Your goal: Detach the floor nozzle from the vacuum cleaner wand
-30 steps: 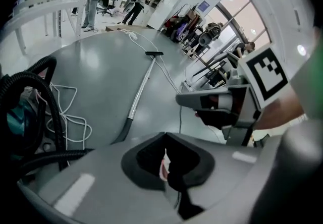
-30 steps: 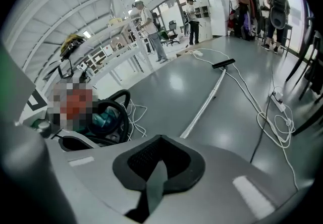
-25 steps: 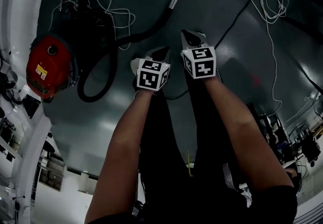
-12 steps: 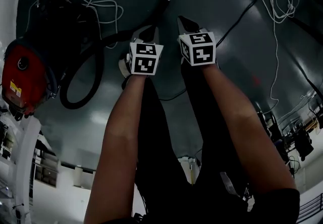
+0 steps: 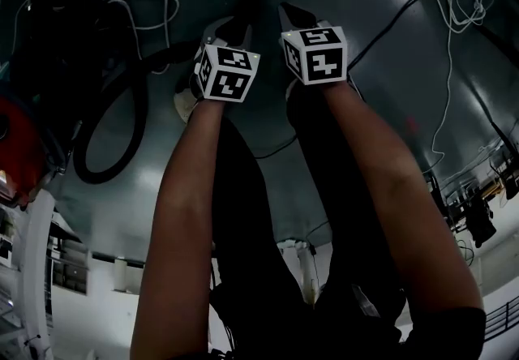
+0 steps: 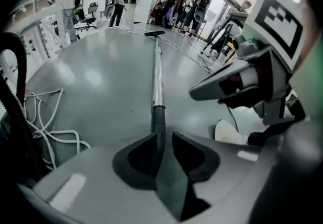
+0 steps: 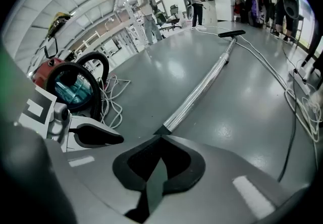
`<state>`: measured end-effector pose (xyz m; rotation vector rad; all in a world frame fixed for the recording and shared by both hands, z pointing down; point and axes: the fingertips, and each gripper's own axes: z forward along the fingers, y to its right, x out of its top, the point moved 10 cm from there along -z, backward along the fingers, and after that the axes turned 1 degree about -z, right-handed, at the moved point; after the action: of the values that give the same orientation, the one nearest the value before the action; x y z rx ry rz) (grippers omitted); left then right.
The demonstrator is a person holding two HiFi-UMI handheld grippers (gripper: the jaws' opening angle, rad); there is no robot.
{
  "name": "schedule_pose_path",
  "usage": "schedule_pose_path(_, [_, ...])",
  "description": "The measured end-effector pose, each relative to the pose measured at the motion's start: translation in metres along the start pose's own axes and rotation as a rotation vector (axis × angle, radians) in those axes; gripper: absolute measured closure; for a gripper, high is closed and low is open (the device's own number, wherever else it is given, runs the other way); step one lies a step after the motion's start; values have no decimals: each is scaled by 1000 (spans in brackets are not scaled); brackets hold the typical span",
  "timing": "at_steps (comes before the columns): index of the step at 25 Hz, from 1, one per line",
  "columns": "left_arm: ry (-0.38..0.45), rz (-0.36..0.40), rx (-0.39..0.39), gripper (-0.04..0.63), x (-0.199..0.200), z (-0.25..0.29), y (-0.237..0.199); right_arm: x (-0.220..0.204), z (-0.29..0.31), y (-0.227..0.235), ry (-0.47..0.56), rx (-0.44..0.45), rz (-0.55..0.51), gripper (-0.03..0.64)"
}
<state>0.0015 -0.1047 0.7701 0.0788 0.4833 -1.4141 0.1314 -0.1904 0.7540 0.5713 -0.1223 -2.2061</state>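
Now, grey floor (image 5: 381, 58) fills head view. Red vacuum body (image 5: 16, 147) has slid to left edge, mostly cut off. Black hose (image 5: 101, 174) loops beside it. Wand (image 6: 158, 74) lies on floor, floor nozzle (image 6: 154, 33) on far end, well apart from grippers. Both grippers nearer wand's dark end than before. Left gripper (image 6: 164, 136): jaws just been opening, now apart, wand end ahead of gap, unpinched. Right gripper (image 7: 160, 140): jaws closed, empty.

Left gripper (image 6: 165, 135) and right gripper (image 7: 160, 140) came down to the wand (image 6: 158, 74).
The left fingers (image 6: 140, 156) have just been opening; the wand's dark end sits past their tips.
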Motion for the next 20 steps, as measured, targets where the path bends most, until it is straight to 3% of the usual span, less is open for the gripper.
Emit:
schedule_pose_path(9, [-3,-53,-10,459,-7,38,-11,-6,33,11,8,-21,73,618])
schedule_pose_path(15, [-44,-21,-33,416,-12,57,-14,-12,39,10,-2,-15,76,618])
schedule_pose_path(20, [-85,23,-42,417,-15,68,-15,-14,43,15,1,-19,87,618])
